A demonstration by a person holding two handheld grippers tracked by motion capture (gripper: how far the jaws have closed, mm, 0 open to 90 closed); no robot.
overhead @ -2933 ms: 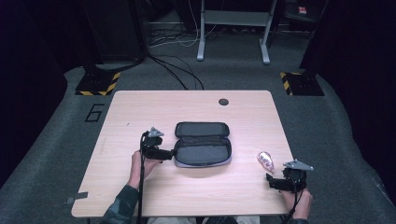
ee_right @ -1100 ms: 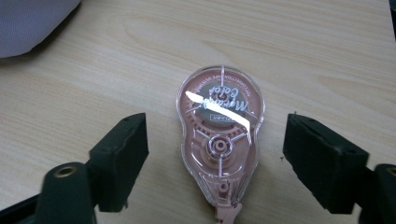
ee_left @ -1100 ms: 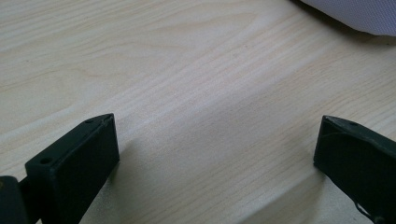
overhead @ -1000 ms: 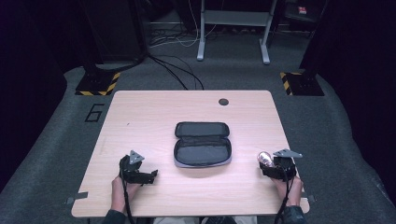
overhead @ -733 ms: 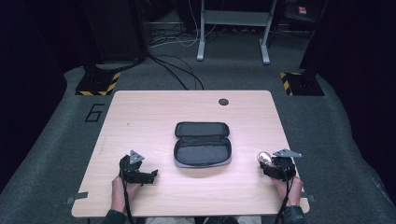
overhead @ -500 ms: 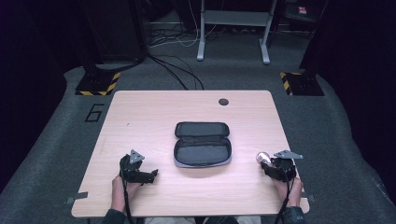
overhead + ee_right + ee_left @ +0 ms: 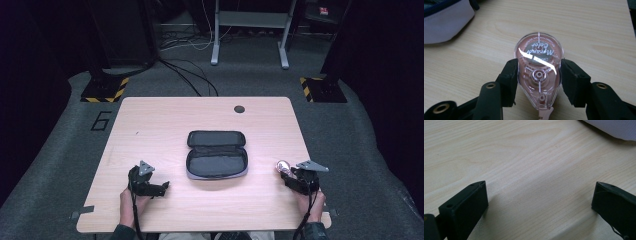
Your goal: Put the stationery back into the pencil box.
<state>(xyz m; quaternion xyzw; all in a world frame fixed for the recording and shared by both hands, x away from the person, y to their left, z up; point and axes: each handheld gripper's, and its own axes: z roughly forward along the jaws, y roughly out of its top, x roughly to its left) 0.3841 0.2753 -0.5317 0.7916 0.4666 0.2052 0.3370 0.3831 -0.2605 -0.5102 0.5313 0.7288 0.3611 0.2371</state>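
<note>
Right now, from the high view, I have the open pencil case [image 7: 217, 154] lying in the middle of the counter [image 7: 165, 120], lid flap folded back toward the far edge. My left hand-held gripper [image 7: 161, 188] sits near the front-left, well apart from the case and carrying nothing. My right hand-held gripper [image 7: 283, 176] is at the front-right, with the pinkish correction tape dispenser [image 7: 283, 165] at its tip, to the right of the case.

Through the left gripper view, the 2 jaws stand wide apart over bare wood, and a corner of the case [image 7: 614, 128] shows at the top right.

Through the right gripper view, the jaws are clamped on the narrow waist of the clear dispenser [image 7: 538, 75], one pad on each side, its round end pointing away from me and the case [image 7: 444, 22] off to the upper left.

My worry is the grip: the shell is smooth, hard plastic and tapers toward the jaws, so a quick swing toward the case could let it twist or squirt out. Squeezing harder may flex the shell.
</note>
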